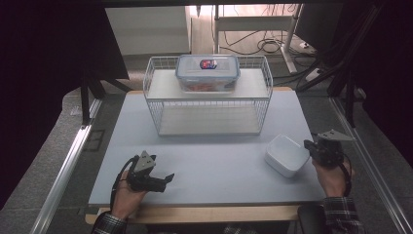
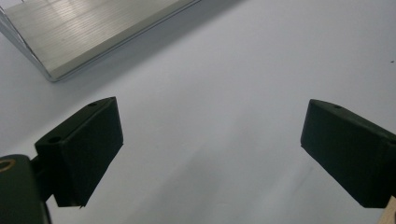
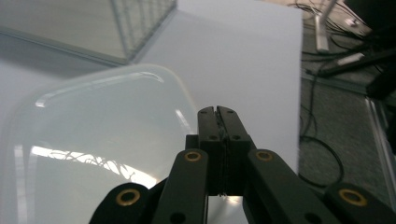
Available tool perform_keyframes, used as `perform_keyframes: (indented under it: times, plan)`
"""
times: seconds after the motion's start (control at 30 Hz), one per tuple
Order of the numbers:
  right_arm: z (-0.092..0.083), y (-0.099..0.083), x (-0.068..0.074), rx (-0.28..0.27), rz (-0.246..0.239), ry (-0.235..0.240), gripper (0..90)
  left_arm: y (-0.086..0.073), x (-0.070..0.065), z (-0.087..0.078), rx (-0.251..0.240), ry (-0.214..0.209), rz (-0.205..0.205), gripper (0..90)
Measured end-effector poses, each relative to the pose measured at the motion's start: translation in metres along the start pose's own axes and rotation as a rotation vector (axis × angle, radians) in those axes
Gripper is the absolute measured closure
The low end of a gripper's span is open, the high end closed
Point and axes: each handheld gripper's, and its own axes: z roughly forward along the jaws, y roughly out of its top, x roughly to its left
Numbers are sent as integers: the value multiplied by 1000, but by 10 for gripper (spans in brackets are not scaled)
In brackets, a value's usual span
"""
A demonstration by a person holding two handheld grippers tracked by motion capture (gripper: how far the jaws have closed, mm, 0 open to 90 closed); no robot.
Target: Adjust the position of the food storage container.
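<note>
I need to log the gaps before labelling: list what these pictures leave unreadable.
- Contents of the lidded container on the wire rack: high view, too small, veiled by translucent walls.
- White dish: right gripper view, cut off left and bottom.
- Right gripper: whether its shut jaws pinch the dish rim is unclear.

— What's it all sitting on?
— A pale table [image 1: 219, 161] with a wooden front edge.
— And on top?
— 2 things: a white wire rack [image 1: 208, 114] at the far middle, and a white dish [image 1: 286, 155] near the right edge, well apart from the rack.
</note>
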Motion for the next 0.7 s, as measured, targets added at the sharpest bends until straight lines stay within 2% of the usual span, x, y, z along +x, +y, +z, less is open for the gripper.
perform_keyframes:
  times: [0.1, 0.23, 0.27, 0.37, 0.43, 0.7]
  plan:
    - [3, -4, -8, 25, 20, -31, 889, 0, 0, 1, 5, 1, 1, 56]
    - [6, -6, -9, 47, 27, -34, 891, -1, 0, 1, 12, 3, 5, 57]
    - [8, -7, -9, 68, 29, -15, 892, -1, 0, 1, 13, 3, 6, 57]
    - [9, -7, -6, 65, 29, -12, 893, -1, 0, 2, 18, 3, 10, 57]
    - [10, -6, -2, 68, 17, 7, 893, -1, 0, 3, 25, 3, 15, 57]
    - [18, -2, 23, 86, -17, 111, 892, -1, -1, 4, 32, 3, 24, 57]
